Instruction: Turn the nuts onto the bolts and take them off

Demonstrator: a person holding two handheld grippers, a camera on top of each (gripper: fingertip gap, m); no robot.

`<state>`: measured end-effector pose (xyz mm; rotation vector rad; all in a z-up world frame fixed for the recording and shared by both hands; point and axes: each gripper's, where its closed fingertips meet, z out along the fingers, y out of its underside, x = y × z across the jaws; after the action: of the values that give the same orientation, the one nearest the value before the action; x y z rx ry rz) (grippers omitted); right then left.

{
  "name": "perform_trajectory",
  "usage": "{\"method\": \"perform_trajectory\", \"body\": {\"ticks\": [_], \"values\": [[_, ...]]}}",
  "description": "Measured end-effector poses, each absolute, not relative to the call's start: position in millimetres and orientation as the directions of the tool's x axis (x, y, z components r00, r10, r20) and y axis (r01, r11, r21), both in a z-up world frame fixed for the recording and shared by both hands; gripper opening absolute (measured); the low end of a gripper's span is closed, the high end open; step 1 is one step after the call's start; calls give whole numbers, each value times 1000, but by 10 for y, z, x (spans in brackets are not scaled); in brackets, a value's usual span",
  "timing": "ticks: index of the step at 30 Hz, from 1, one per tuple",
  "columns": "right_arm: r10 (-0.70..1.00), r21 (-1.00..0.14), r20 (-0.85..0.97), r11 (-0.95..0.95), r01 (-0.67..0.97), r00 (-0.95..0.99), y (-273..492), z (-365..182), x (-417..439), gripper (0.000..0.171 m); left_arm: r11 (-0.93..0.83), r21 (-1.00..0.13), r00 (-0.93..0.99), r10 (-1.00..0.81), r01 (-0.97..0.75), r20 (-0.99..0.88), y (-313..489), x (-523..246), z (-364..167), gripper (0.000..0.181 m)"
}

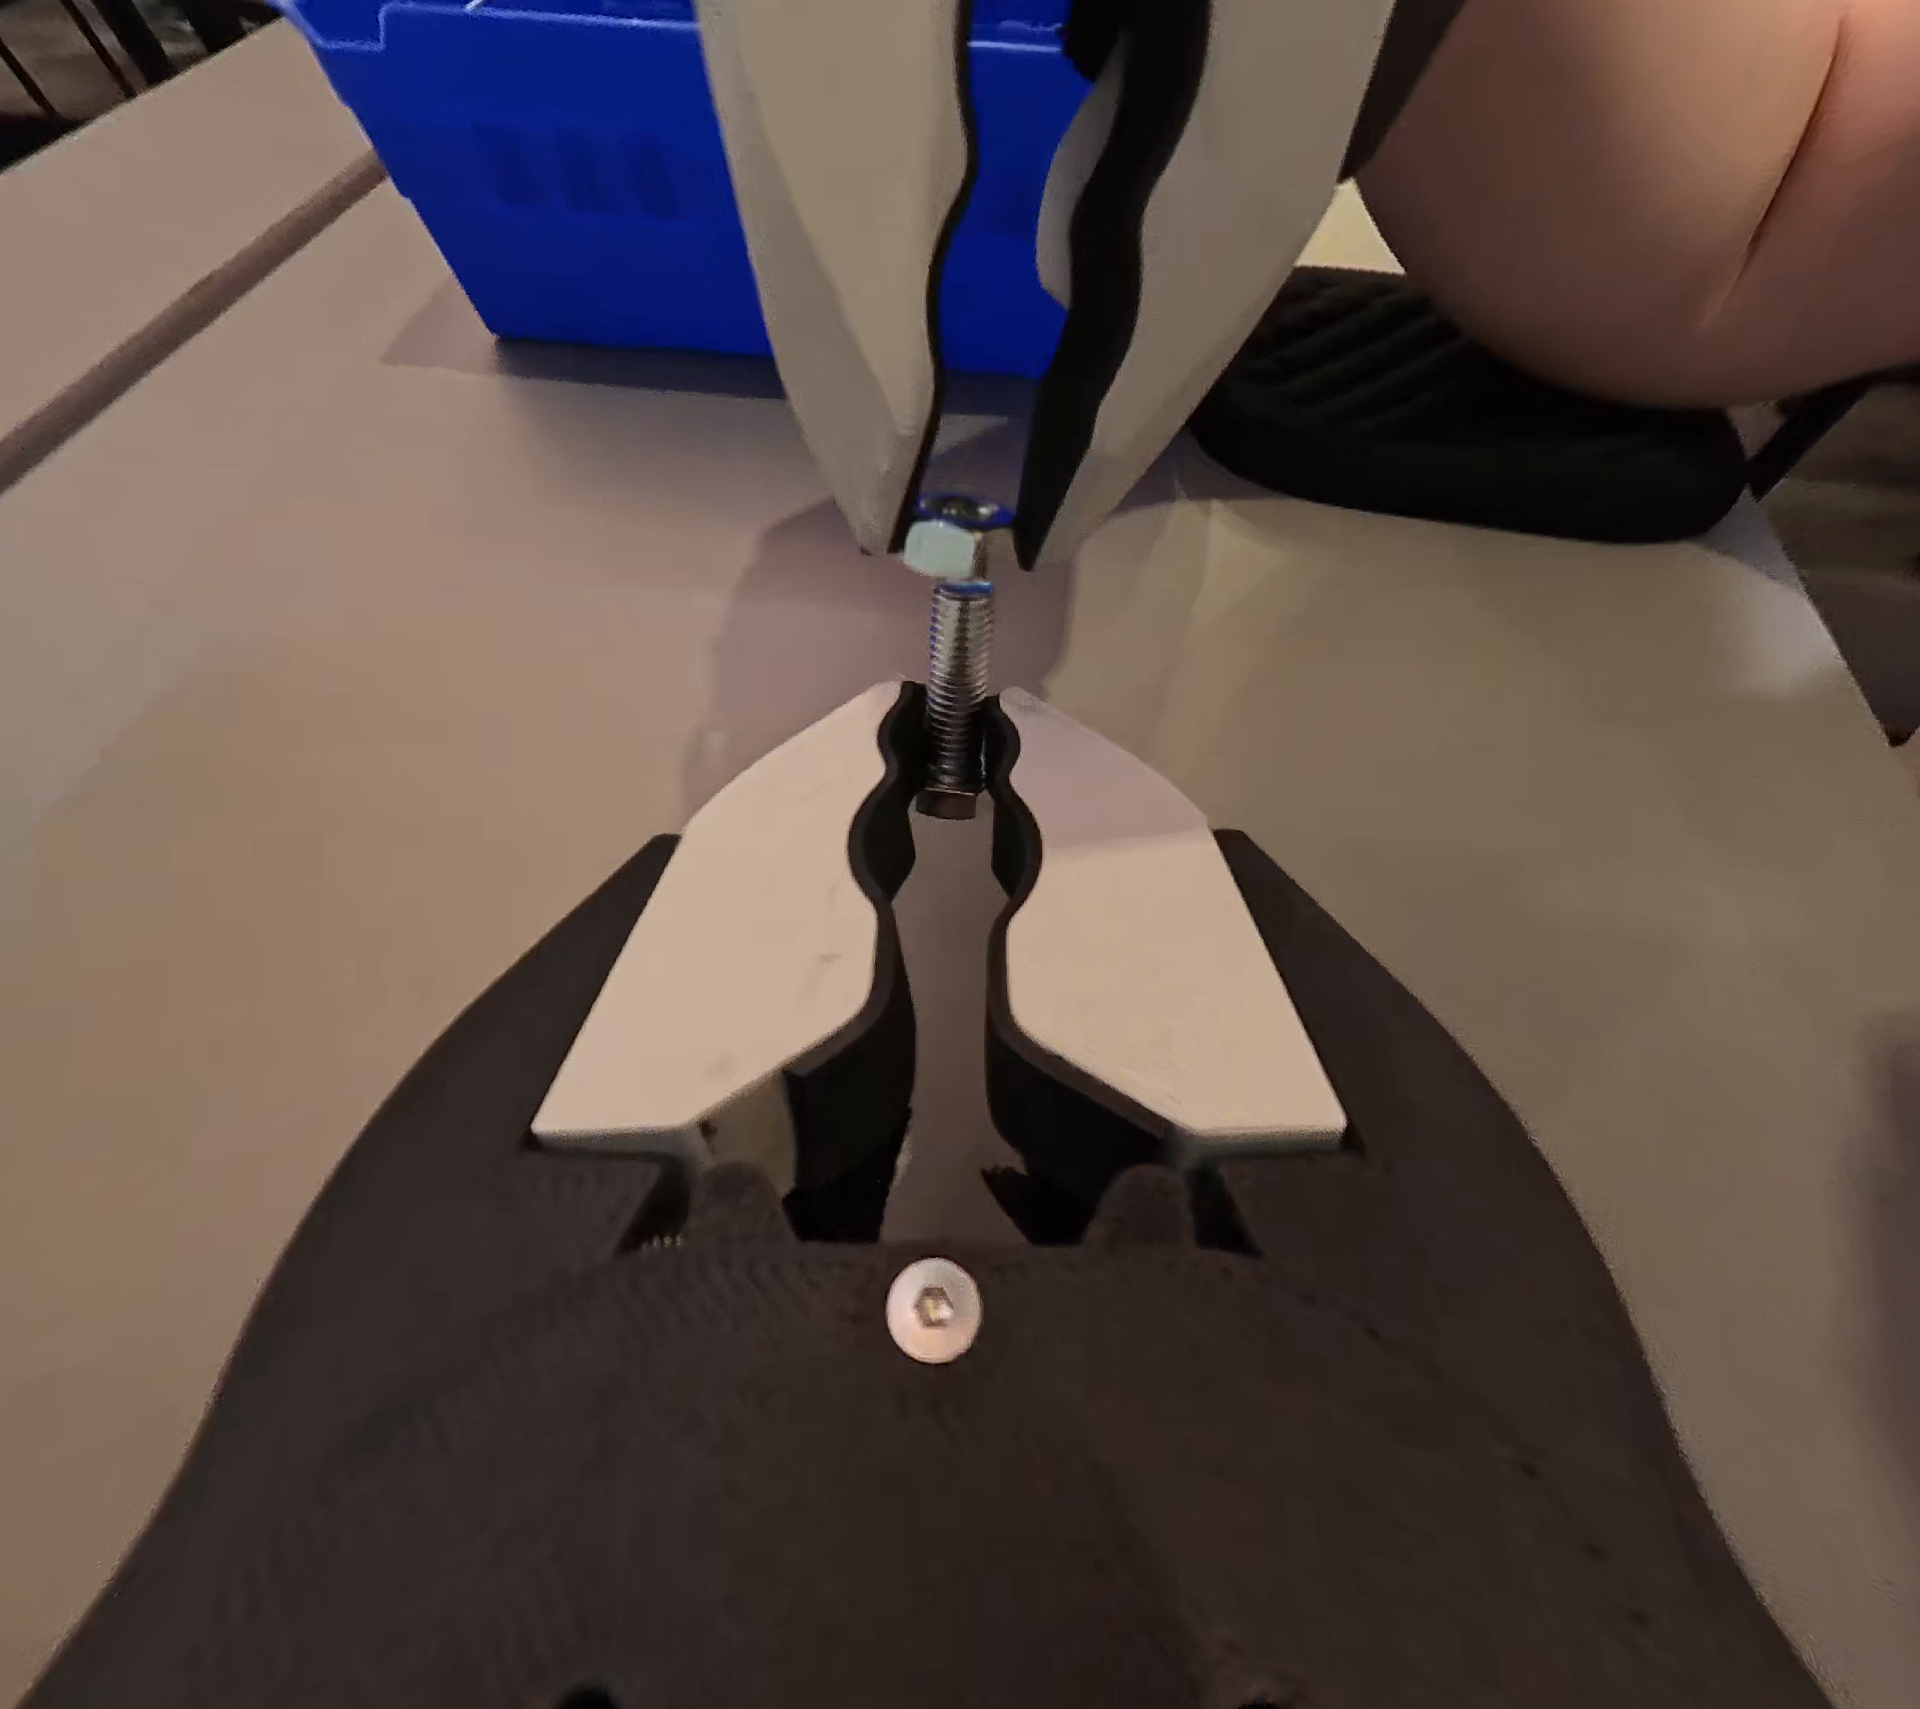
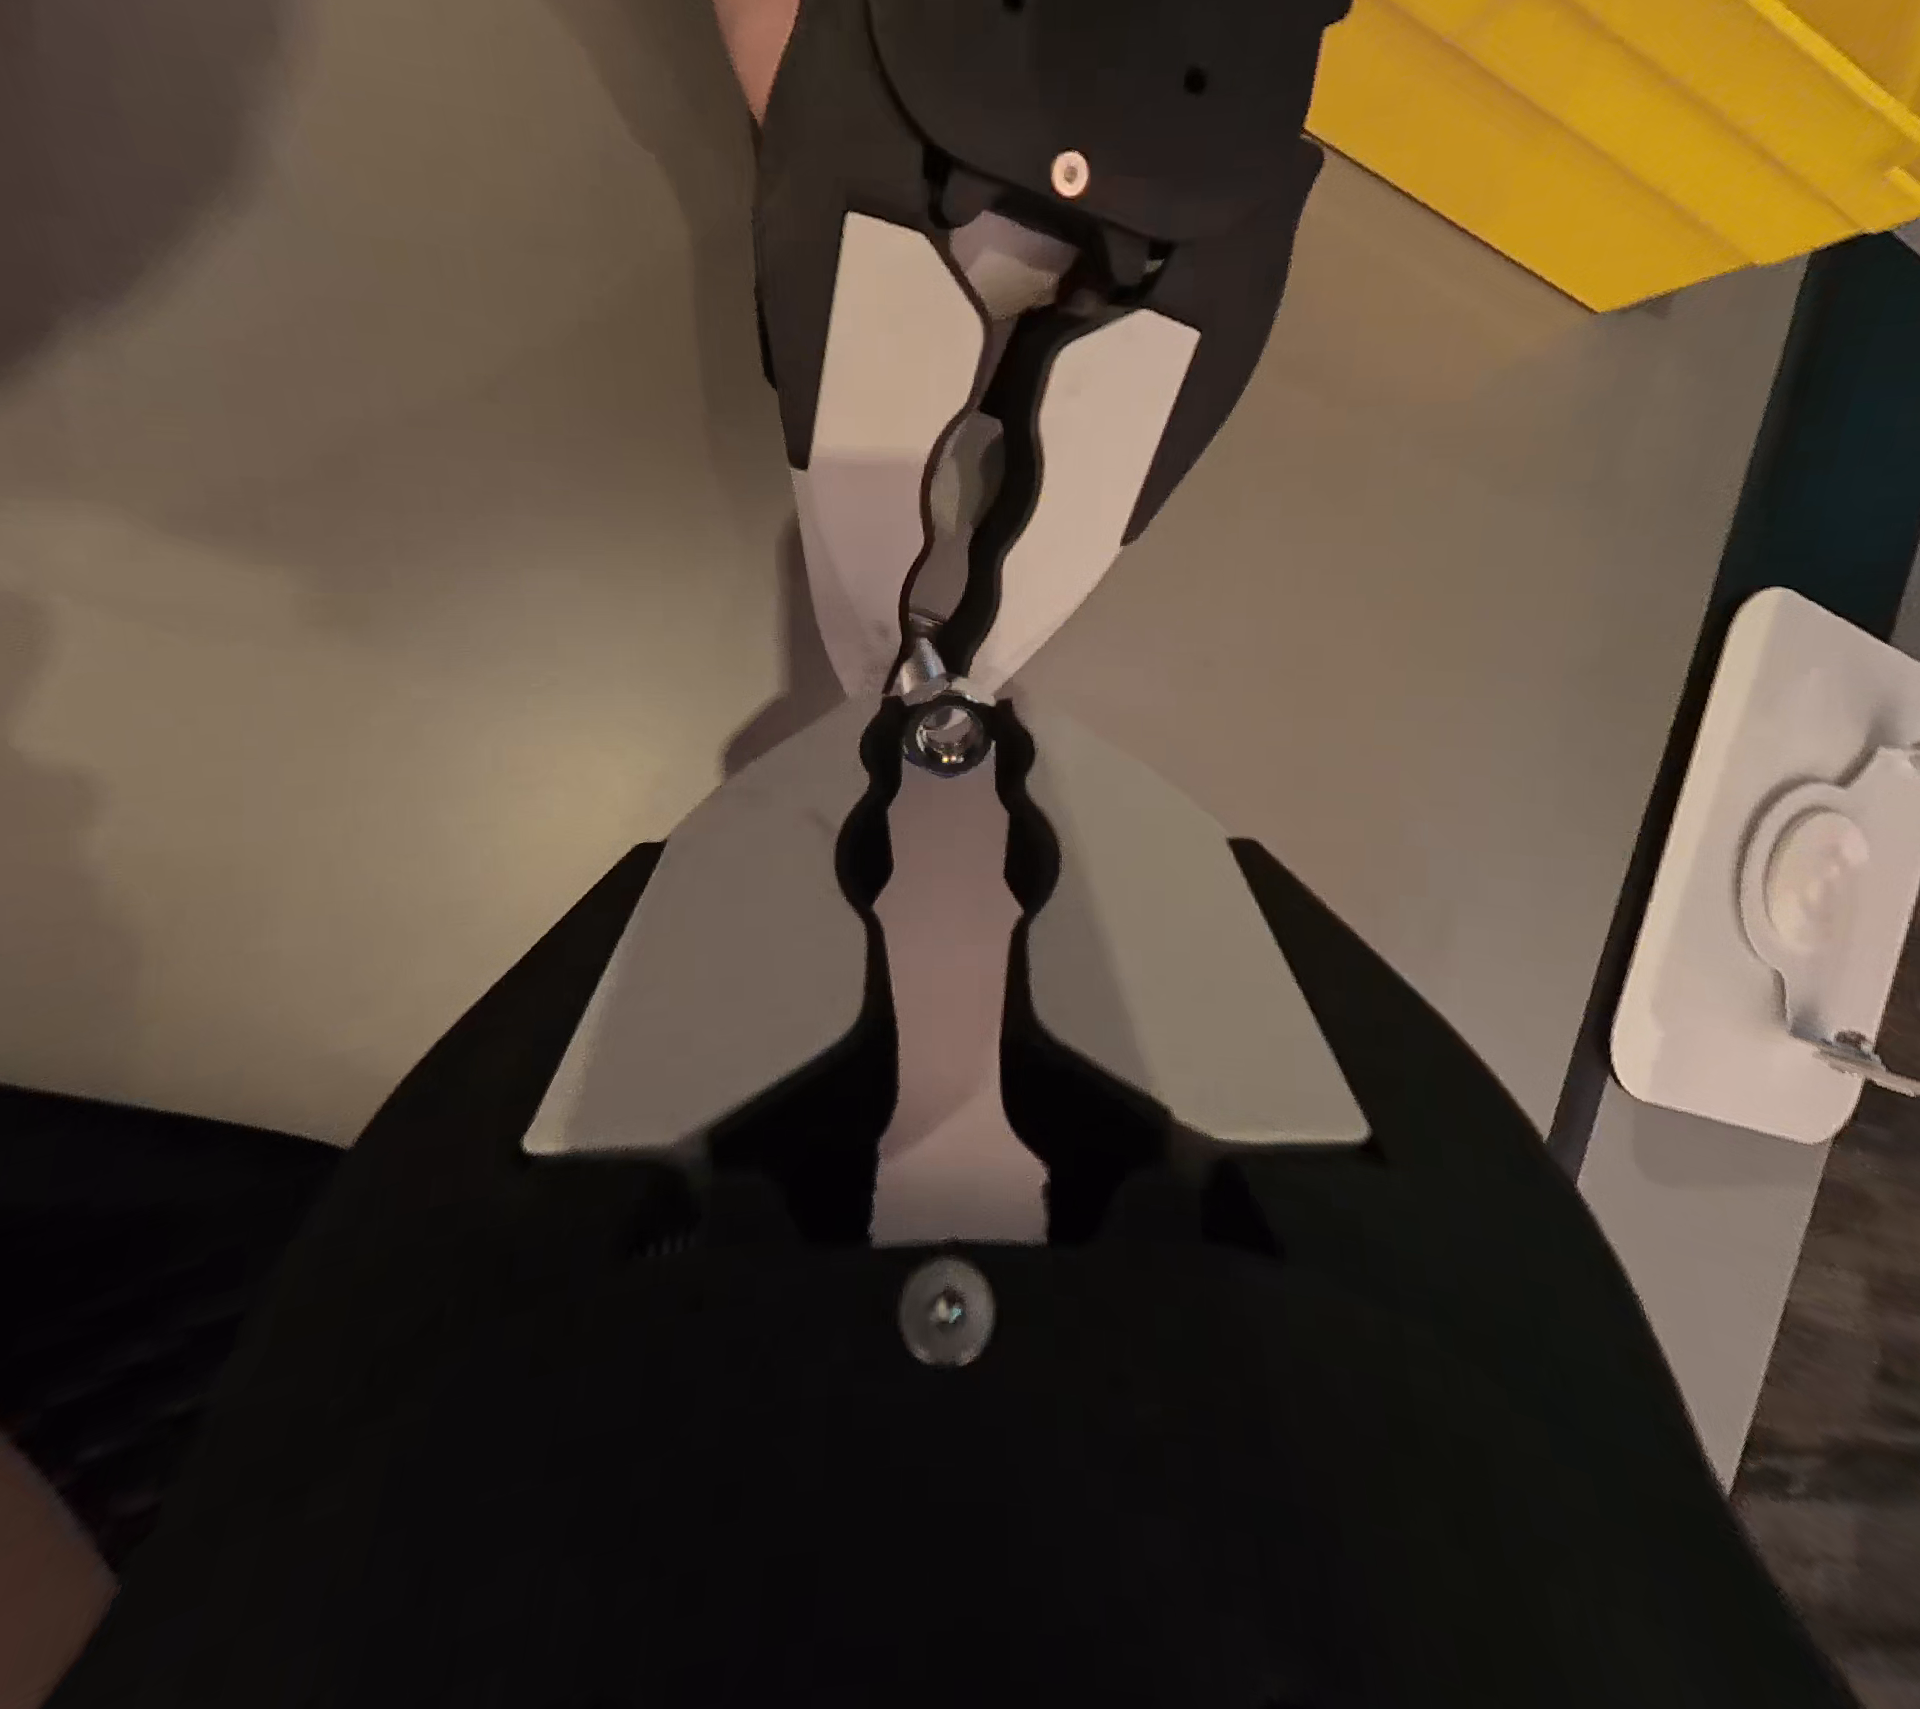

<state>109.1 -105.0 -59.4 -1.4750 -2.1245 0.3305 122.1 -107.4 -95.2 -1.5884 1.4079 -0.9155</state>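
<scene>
a: what surface is it?
b: a plain grey surface (image 1: 312, 620) in a dim room.
a: and the bolt?
b: the left gripper (image 1: 951, 709) jaws are clamped on the bolt (image 1: 958, 672); its long axis points straight ahead, at the nut (image 1: 940, 547) clamped in the right gripper (image 2: 940, 729) jaws. the nut is just off its tip.
a: containers?
b: a blue bin (image 1: 540, 132) and a yellow bin (image 2: 1610, 49); their contents are hidden.

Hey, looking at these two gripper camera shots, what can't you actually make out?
- Left wrist view: inside of the blue bin, hidden by its front wall and the right gripper.
- Left wrist view: whether the nut has caught the bolt threads, too small.
- Right wrist view: bolt shank, hidden behind the nut and the fingers of the left gripper.
- Right wrist view: yellow bin, cut off by the edge.
</scene>
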Motion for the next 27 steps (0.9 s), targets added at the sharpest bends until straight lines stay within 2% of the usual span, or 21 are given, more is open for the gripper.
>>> {"method": "perform_trajectory", "body": {"ticks": [1,6,14,21,27], "values": [[920,-480,274,384,789,-282,-1085,-601,1097,19,-34,-913,109,-994,-408,-12,-1094,1231,-939,10],[907,-475,268,417,775,-325,-1203,-577,1100,19,24,-921,60,-997,-388,-51,-1197,1257,-873,10],[867,-403,324,488,774,-378,-1264,-603,1109,19,72,-896,25,-995,-437,-92,-1256,1252,-902,10],[986,-491,157,132,861,-62,-1039,-545,1046,18,44,-895,176,-975,-443,-135,-1031,1188,-841,10],[982,-611,-45,-173,772,185,-812,-448,909,18,-24,-910,313,-943,-414,-118,-808,1061,-748,9]]}}
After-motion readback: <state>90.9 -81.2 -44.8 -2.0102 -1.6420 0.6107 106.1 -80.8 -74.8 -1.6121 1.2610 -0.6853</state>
